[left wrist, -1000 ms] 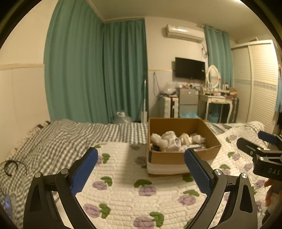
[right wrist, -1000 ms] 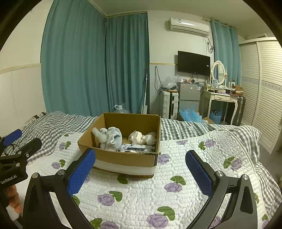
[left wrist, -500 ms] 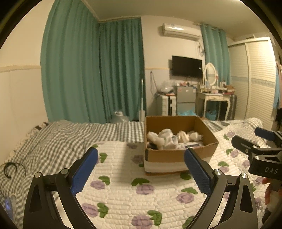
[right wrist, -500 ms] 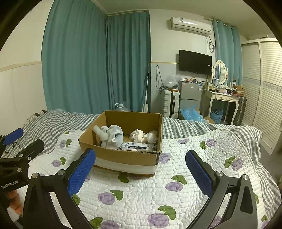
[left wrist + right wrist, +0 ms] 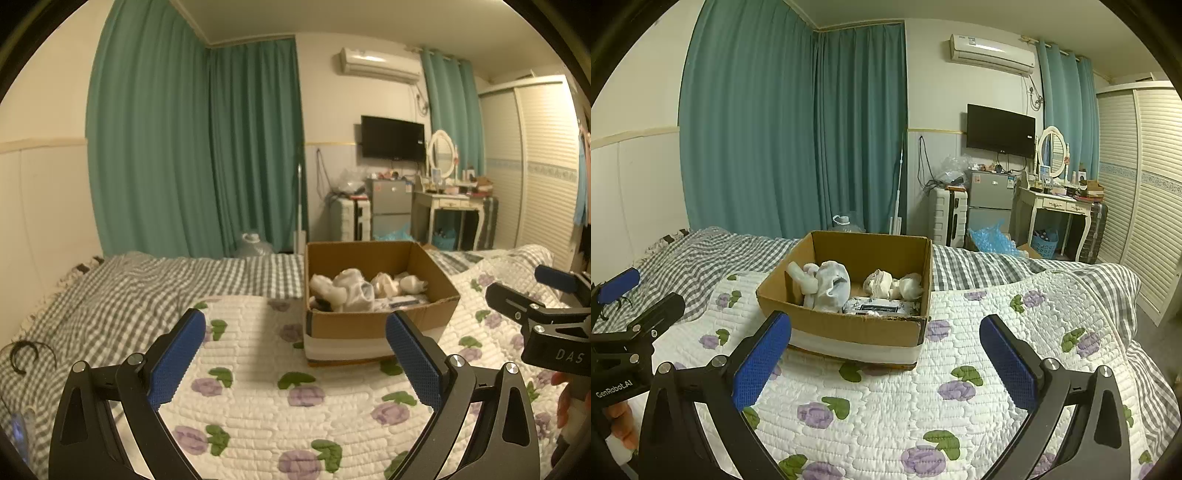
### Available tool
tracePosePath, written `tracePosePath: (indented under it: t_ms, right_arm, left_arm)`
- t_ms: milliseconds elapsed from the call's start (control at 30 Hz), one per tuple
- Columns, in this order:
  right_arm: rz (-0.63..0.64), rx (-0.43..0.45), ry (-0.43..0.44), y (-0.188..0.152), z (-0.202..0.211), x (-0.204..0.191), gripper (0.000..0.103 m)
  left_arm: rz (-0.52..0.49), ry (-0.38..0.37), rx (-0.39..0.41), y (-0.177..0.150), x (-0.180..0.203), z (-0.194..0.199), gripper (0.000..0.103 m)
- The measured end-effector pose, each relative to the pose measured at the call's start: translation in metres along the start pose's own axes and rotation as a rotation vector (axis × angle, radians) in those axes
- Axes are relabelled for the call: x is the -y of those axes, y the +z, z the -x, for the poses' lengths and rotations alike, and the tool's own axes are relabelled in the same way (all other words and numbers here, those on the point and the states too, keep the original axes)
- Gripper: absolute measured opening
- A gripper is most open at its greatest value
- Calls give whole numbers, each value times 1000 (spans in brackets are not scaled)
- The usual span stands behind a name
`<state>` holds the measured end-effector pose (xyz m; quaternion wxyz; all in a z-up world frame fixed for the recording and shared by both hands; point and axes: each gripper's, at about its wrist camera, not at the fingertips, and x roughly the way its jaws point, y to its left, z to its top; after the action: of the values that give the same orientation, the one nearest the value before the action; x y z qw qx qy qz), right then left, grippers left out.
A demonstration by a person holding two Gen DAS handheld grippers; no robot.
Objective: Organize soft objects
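A brown cardboard box stands on the flowered quilt on the bed. Inside lie several pale rolled socks and a flat printed packet. My left gripper is open and empty, held above the quilt to the left of the box. My right gripper is open and empty, in front of the box. Each gripper shows in the other's view: the right gripper, the left gripper.
A grey checked sheet covers the bed's far side. A dark hair band lies on it at the left. Beyond the bed stand teal curtains, a small fridge, a dressing table and a wardrobe.
Both grippers have drawn back and risen slightly, so the box sits a little lower and farther in each view. Both stay open and empty.
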<state>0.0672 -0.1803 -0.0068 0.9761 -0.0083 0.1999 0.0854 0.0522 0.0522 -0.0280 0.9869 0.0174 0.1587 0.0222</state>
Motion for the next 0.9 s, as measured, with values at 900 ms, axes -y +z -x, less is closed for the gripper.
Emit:
tracePosePath:
  t_ms: [900]
  right_arm:
    - [2,-6,5,-2,0,-1,103]
  left_arm:
    - [-2,-5,-5,-2,-1,-2,100]
